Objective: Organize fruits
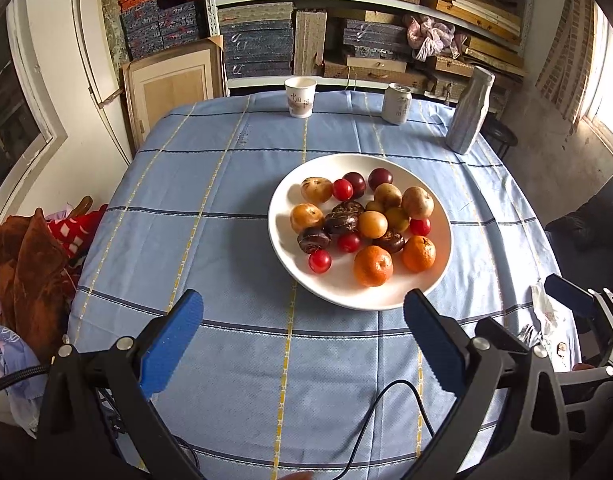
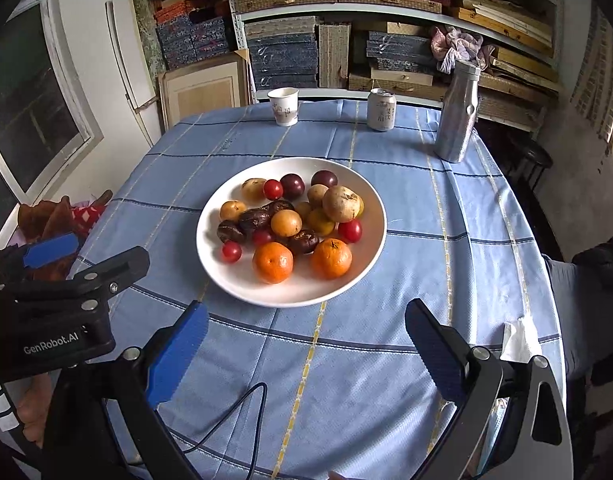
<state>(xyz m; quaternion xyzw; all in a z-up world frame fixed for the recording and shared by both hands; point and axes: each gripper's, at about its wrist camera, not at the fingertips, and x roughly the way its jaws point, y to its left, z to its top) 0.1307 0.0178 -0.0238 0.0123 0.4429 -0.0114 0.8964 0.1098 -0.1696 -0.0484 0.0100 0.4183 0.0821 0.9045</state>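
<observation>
1. Left wrist view: left claw (image 1: 302,312), blue-padded fingers spread wide, nothing between them, held above the bench (image 1: 226,360) short of the plate.
2. Same view: white plate (image 1: 282,224) on the blue checked cloth, just right of centre, its near rim between the two fingertips and beyond them.
3. Plate contents: two oranges (image 1: 373,266) side by side at the plate's 6 o'clock; cherry tomatoes (image 1: 320,261) scattered, one at 7 o'clock; dark wrinkled fruits (image 1: 313,239) around the middle; tan round fruits (image 1: 316,189) toward 11 and 2 o'clock; two dark red plums (image 1: 380,178) at 12 o'clock.
4. Far edge of the bench: paper cup (image 1: 300,97) at 12 o'clock, drinks can (image 1: 397,103) to its right, silver bottle (image 1: 469,110) at 1 o'clock, all upright and well apart from the plate.
5. Same view, 3 to 4 o'clock: the right claw (image 1: 578,304) in part, one blue pad showing; crumpled tissue (image 1: 546,312) just beside it.
6. Right wrist view: right claw (image 2: 306,320), fingers spread wide, empty, above the bench near the plate's (image 2: 370,248) front rim.
7. Same view: fruit heaped in the plate, oranges (image 2: 272,262) nearest the camera; plate centred, slightly left.
8. Same view, 9 o'clock: left claw (image 2: 86,256) seen from the side, fingers apart; a hand (image 2: 32,408) below it at 8 o'clock.
9. A black cable (image 2: 242,412) lies on the cloth at 6 o'clock.
</observation>
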